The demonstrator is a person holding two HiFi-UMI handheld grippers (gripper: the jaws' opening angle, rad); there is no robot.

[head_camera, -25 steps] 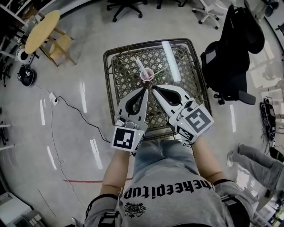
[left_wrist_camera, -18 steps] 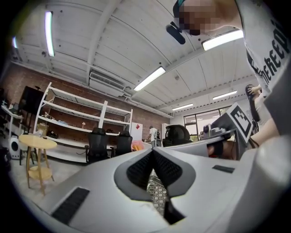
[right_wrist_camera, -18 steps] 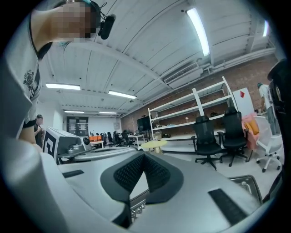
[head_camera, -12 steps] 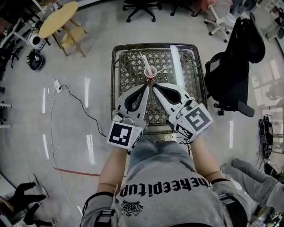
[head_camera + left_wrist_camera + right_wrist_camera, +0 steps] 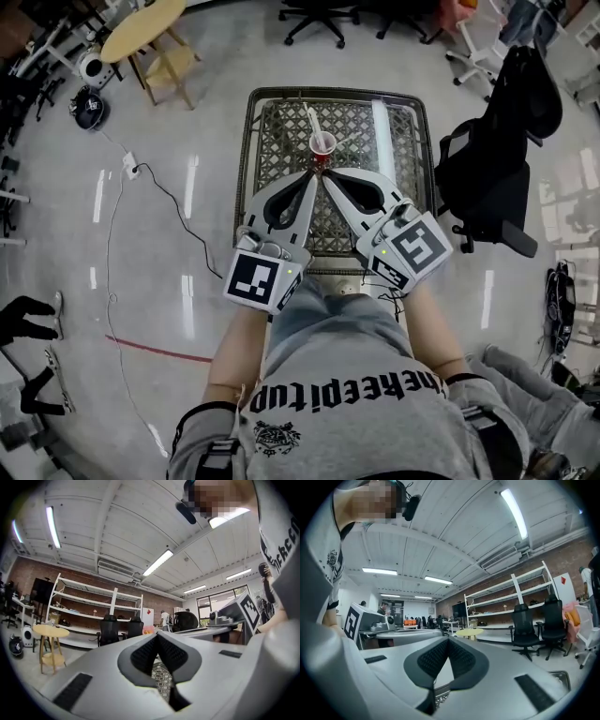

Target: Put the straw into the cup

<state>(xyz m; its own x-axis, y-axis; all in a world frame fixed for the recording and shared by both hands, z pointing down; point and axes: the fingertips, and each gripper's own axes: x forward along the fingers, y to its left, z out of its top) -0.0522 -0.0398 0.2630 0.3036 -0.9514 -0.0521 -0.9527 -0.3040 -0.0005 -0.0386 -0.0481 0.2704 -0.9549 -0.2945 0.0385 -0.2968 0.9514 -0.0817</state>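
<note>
I note a lattice-topped bench (image 5: 267,141) on a glossy grey floor (image 5: 169,253), with an office chair (image 5: 487,169) beside it. The cup (image 5: 322,143) stands on the bench, with the straw (image 5: 313,122) leaning inside. The fingers of the left gripper (image 5: 309,178) and right gripper (image 5: 325,179) are closed on nothing and partly hide the cup's foot.

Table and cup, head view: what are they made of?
Table: dark metal frame and lattice, probably under a glossy glass top, judging by the reflected light streak. Cup: red, pale inside, likely disposable plastic or paper; too small to tell.
</note>
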